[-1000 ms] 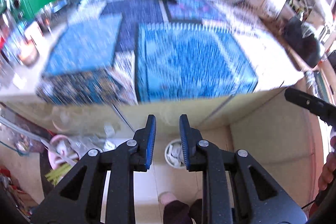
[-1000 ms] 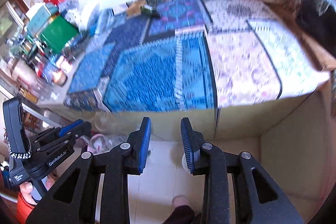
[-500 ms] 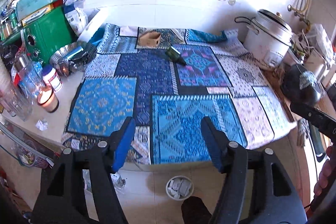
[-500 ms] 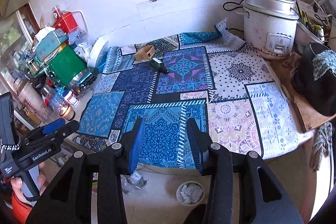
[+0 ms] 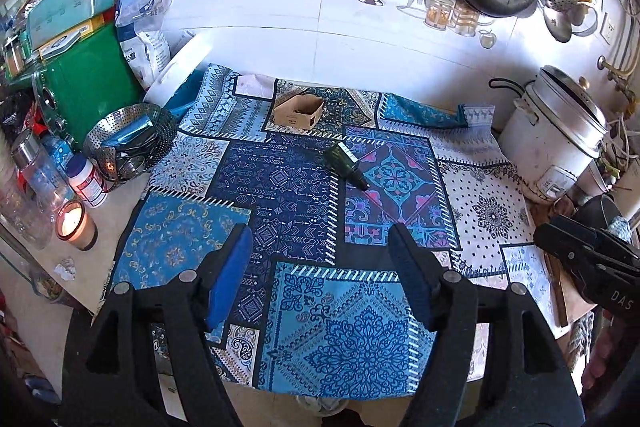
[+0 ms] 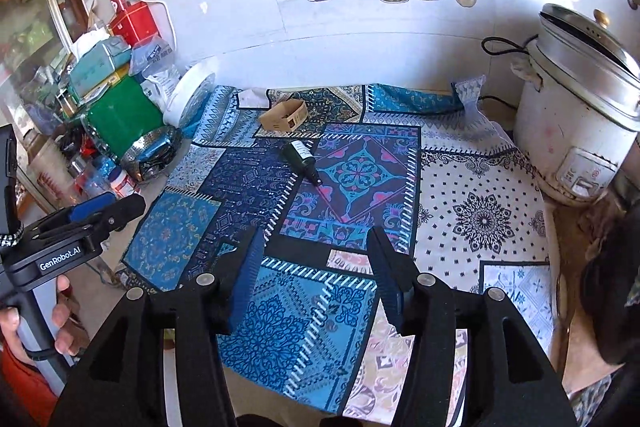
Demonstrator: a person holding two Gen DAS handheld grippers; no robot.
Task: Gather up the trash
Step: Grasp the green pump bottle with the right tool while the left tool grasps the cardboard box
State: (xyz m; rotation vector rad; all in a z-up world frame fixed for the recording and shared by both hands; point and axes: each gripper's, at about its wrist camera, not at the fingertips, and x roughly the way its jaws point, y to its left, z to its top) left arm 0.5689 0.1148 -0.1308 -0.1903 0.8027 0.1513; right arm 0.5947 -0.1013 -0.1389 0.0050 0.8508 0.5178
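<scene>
Left gripper (image 5: 320, 267) and right gripper (image 6: 316, 263), both with jaws spread and empty, hover over the near edge of the blue patchwork cloth (image 5: 360, 339). A dark green glass bottle (image 5: 346, 165) lies mid-cloth, near a small open cardboard box (image 5: 298, 111) by the wall.

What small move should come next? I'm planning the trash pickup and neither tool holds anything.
Probably reach the left tongs forward toward the dark bottle lying on its side on the patterned cloth, just past the small cardboard box. Both tongs are open and empty, short of either item, and the bottle is the nearer one.
</scene>
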